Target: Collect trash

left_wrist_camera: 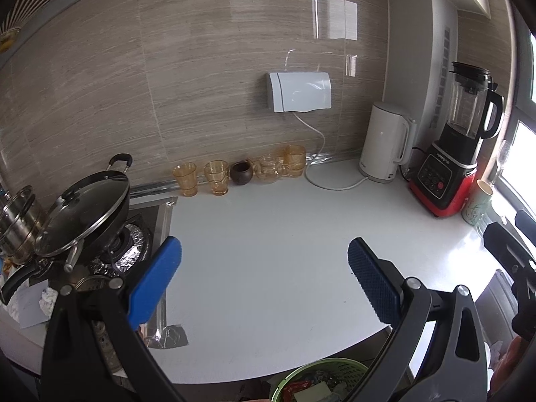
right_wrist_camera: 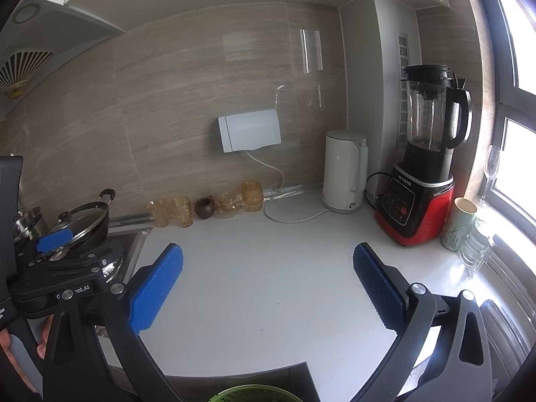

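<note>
Both grippers, left [left_wrist_camera: 264,281] & right [right_wrist_camera: 268,284], gape wide w/ nothing held over a bare counter [left_wrist_camera: 268,234], wrappers already in the green basket [left_wrist_camera: 301,373] below, so prob. only the crumpled paper [left_wrist_camera: 47,299] by the stove is left.

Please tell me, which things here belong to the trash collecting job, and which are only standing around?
Job:
green basket holding wrappers
crumpled paper beside the stove
left gripper, open
right gripper, open

Only standing around:
white kettle
red blender
amber glasses
lidded wok
</note>
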`<state>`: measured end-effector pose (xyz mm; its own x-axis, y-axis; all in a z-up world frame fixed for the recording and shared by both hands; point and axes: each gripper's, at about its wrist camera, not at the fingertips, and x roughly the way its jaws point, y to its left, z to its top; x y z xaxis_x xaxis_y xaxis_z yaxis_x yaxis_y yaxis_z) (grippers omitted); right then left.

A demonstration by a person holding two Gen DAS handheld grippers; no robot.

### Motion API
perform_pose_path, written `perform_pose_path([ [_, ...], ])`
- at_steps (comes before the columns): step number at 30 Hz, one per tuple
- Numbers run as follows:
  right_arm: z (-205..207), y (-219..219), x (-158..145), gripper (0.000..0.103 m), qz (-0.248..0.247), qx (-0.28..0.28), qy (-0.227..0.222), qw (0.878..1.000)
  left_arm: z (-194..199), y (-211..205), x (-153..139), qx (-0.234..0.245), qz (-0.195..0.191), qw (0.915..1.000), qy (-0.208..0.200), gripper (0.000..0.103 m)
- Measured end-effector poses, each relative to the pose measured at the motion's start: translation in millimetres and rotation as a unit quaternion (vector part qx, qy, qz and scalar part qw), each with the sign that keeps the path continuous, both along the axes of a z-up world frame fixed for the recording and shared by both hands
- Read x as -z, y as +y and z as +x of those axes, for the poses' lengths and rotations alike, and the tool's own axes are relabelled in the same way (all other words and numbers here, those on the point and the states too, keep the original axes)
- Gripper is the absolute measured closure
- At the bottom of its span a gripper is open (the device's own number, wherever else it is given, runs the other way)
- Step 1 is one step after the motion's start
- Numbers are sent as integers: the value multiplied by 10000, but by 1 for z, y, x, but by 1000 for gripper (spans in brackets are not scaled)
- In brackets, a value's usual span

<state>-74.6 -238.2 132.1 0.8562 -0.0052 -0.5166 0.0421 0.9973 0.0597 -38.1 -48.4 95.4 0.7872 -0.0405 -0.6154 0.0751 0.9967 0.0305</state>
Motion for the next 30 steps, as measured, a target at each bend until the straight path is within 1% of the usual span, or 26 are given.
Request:
perform_pose_path([
  [14, 20, 11, 6, 2, -228, 184, 181, 9994, 28, 11, 13, 212, -167, 9994, 205, 8],
  [20, 24, 15, 9, 2, -303, 245, 245, 9989, 34, 11, 16, 281, -164, 9992, 215, 8],
  [30, 25, 15, 8, 2, -347, 231, 232, 9989, 37, 7, 15, 317, -134, 9992, 191, 8],
])
